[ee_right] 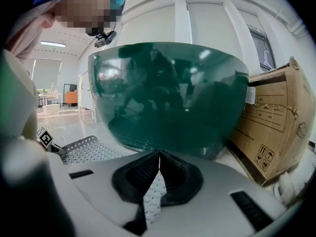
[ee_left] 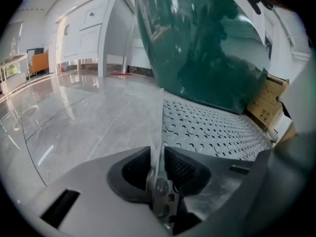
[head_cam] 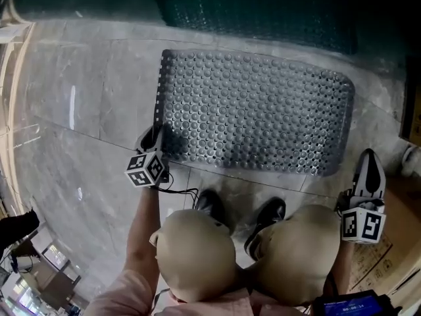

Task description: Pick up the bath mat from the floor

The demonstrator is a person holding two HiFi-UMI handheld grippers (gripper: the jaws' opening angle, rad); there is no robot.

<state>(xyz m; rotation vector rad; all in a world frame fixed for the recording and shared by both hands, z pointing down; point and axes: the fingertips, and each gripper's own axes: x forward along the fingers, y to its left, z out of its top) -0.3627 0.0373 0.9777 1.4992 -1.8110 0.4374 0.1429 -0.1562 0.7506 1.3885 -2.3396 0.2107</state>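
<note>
Pinching with left gripper [head_cam: 152, 142], jaws narrow on upturned left edge of grey perforated rubber bath mat [head_cam: 263, 110]. Otherwise flat on glossy grey marble floor [head_cam: 72, 110], before dark green tub [head_cam: 263, 8]. Alongside mat's right end, right gripper [head_cam: 370, 155], jaws pressed together.

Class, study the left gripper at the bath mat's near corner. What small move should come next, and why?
Probably raise the left gripper a little to peel that corner up: its jaws are closed on the edge of the bath mat, while the rest lies flat on the floor.
</note>
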